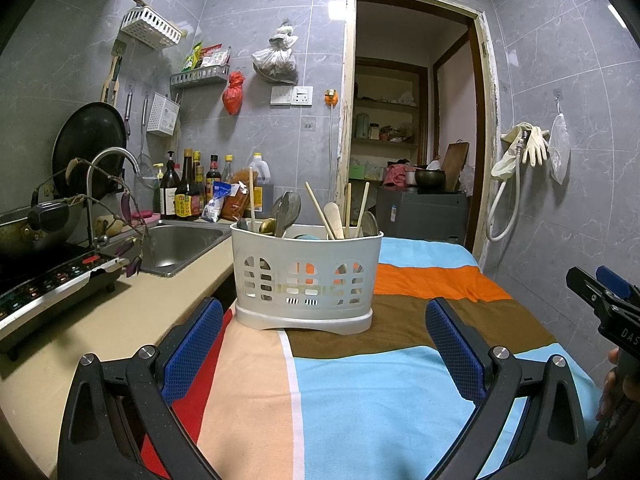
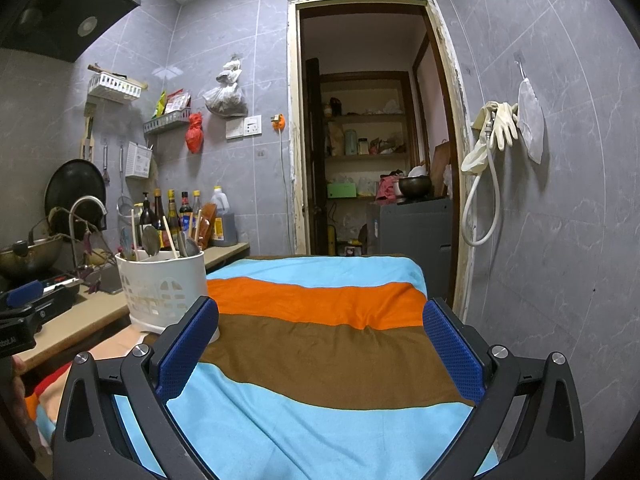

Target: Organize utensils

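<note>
A white slotted utensil caddy stands on the striped cloth, holding metal spoons, a wooden spatula and chopsticks. My left gripper is open just in front of the caddy, blue pads wide apart, nothing between them. In the right wrist view the caddy sits at the left, beside the left finger. My right gripper is open over the cloth, holding nothing. The right gripper also shows at the left view's right edge.
A beige counter on the left carries an induction cooker, a sink with a faucet, and sauce bottles. A grey tiled wall with a hose and gloves stands to the right. An open doorway lies behind.
</note>
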